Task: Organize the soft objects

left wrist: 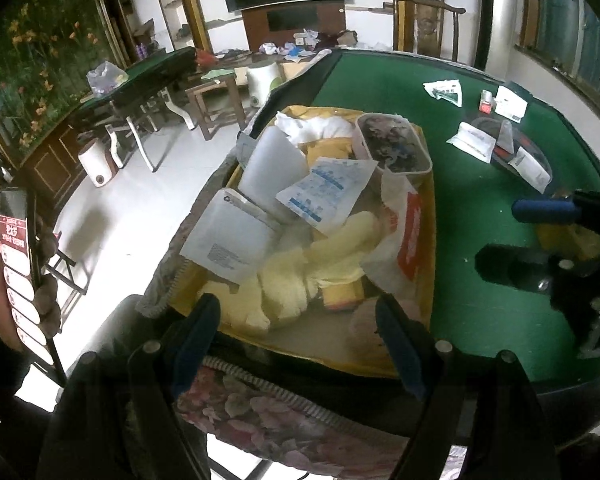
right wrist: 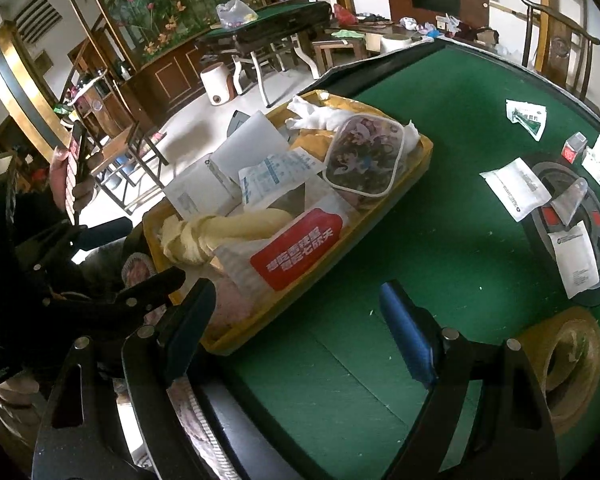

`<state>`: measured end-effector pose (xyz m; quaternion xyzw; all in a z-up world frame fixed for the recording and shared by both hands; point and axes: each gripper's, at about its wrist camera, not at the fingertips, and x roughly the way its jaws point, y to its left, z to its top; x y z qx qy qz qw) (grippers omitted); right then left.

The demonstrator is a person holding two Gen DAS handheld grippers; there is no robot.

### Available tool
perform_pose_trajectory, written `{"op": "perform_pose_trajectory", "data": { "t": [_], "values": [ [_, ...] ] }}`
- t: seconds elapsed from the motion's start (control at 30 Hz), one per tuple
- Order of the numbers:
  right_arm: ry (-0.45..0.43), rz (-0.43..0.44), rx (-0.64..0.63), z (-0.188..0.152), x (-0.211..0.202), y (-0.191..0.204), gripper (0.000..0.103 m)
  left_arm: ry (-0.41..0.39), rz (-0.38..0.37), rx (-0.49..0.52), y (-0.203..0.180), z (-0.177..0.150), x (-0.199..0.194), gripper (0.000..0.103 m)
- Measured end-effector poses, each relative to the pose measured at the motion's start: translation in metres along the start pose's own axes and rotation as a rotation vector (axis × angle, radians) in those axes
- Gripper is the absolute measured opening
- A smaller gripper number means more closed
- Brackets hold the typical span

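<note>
Both the left gripper (left wrist: 300, 336) and the right gripper (right wrist: 296, 328) hang empty, jaws apart; the soft things, a cream knotted cloth (right wrist: 220, 228) among them, sit heaped in the yellow tray (right wrist: 416, 168) on the green table (right wrist: 440, 240), likely gathered for sorting.

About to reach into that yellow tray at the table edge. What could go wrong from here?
1. The yellow tray sits at the green table's edge; a push could slide it off.
2. White packets lean loosely over the knotted cream cloth; pulling it may spill them.
3. The open left gripper and right gripper are close together and could collide.
</note>
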<state>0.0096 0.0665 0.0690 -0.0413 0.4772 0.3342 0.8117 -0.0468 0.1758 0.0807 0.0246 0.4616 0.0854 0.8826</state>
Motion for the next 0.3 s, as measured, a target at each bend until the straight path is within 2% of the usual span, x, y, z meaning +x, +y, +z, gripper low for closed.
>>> {"op": "perform_pose_trajectory", "data": {
  "t": [0.17, 0.3],
  "values": [
    [0.005, 0.003, 0.011, -0.0015, 0.0018, -0.0003, 0.085, -0.008, -0.015, -0.007, -0.0013, 0.0003, -0.001, 0.08],
    [0.005, 0.004, 0.022, -0.0041, 0.0028, -0.0022, 0.085, -0.045, 0.045, 0.009, -0.0046, -0.0006, -0.0031, 0.08]
  ]
}}
